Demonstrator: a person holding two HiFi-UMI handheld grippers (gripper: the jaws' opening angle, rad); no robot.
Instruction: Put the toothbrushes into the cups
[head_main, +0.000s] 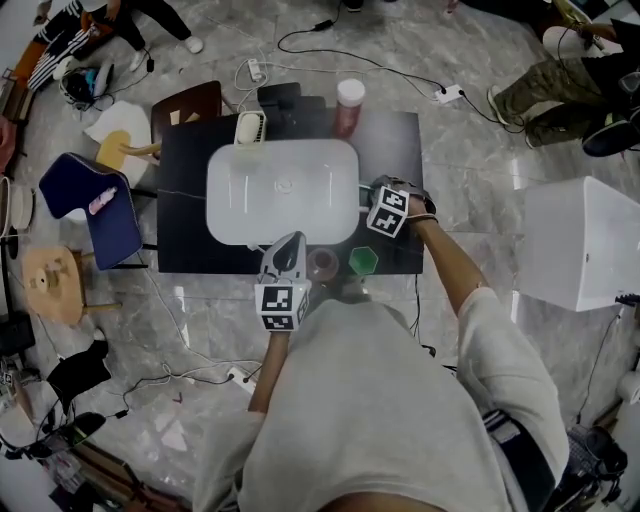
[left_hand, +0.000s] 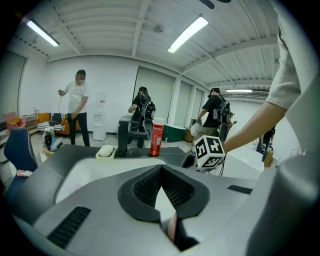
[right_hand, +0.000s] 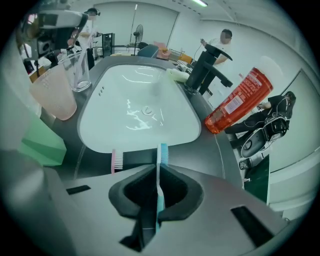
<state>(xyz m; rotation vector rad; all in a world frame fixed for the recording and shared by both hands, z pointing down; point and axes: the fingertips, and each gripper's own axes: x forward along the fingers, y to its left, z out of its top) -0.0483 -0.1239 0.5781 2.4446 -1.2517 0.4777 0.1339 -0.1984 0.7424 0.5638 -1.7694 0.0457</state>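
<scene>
In the right gripper view my right gripper (right_hand: 158, 167) is shut on the handle of a blue toothbrush (right_hand: 163, 152), whose bristle head sticks out past the jaw tips over the dark counter. A pink toothbrush (right_hand: 116, 160) lies on the counter just to its left, at the sink's edge. A pink cup (right_hand: 52, 95), a clear glass (right_hand: 80, 67) and a green cup (right_hand: 42, 145) stand further left. In the head view the right gripper (head_main: 385, 202) is at the sink's right side. My left gripper (head_main: 287, 252) hangs at the front edge near the pink cup (head_main: 322, 264) and green cup (head_main: 363, 260), jaws (left_hand: 161, 169) shut and empty.
A white sink (head_main: 230, 215) fills the middle of the black table (head_main: 180, 160). A black faucet (right_hand: 207, 67), a soap dish (head_main: 249, 128) and a red bottle (head_main: 348, 105) stand along its far side. A white box (head_main: 580, 240) is at the right, chairs at the left, and people stand around.
</scene>
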